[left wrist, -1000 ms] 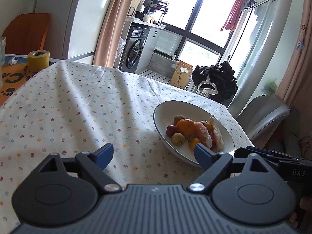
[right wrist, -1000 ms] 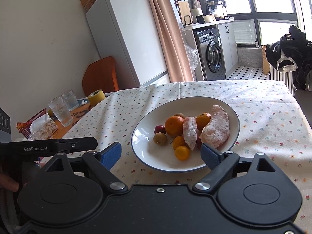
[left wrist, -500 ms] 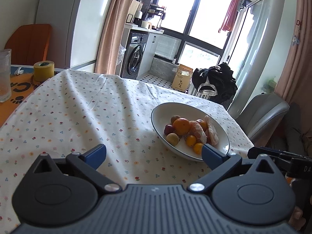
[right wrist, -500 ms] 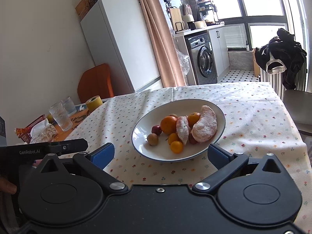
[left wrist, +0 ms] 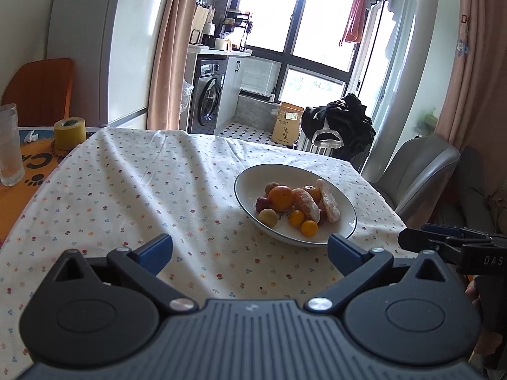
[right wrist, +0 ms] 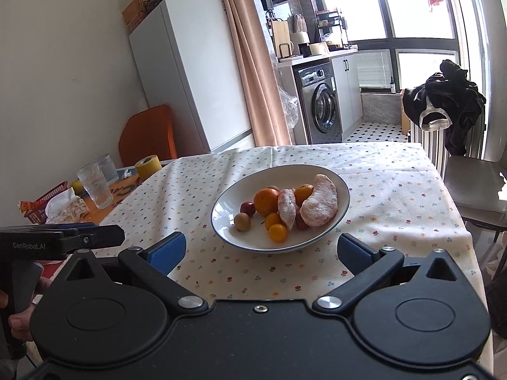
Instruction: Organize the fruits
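Both pairs of tongs have drawn back from the bowl (right wrist: 343, 196), which now sits further off on the table (left wrist: 133, 190). The left tongs (left wrist: 248, 247) and right tongs (right wrist: 261, 250) gape wide, grasping nothing. The fruit (right wrist: 286, 205) lies heaped in the bowl.

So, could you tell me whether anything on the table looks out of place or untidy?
Nothing spilled. All the fruit sits piled in the white bowl; the tablecloth is creased towards its far end.

The left hand-held gripper (left wrist: 248, 248) and right hand-held gripper (right wrist: 261, 248) are level, side by side, jaws spread wide, empty.
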{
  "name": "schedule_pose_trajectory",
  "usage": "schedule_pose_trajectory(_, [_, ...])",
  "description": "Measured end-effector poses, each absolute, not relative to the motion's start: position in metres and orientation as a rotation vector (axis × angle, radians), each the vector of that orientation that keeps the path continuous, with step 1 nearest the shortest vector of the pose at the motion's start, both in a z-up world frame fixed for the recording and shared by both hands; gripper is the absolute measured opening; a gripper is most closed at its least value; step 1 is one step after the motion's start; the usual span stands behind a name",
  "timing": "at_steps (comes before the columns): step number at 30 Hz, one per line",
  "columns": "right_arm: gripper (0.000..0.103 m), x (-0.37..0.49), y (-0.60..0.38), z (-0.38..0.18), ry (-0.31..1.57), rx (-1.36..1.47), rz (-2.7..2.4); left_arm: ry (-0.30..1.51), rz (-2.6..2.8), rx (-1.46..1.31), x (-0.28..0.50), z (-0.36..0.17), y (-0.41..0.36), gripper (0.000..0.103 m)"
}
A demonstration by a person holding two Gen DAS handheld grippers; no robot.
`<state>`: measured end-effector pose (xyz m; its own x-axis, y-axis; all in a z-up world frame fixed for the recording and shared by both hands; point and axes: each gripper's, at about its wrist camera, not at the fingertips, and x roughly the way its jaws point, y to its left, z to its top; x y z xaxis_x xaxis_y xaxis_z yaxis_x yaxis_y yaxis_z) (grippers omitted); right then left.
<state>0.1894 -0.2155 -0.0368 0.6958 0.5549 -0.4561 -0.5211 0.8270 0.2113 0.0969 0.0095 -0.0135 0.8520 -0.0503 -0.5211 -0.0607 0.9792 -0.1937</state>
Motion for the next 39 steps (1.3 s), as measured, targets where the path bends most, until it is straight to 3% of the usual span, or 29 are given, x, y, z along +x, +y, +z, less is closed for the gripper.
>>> schedule_pose_trajectory(16, [0.103,0.144,-0.218,-0.009,0.498,0.031,0.590,0.534,0.037,-0.148,0.049,0.016,0.012,0.103])
schedule_pose_trajectory(39, [0.103,0.117,-0.214,-0.004,0.513,0.010,0.631,0.531,-0.005,-0.097,0.026,0.015,0.000,0.103])
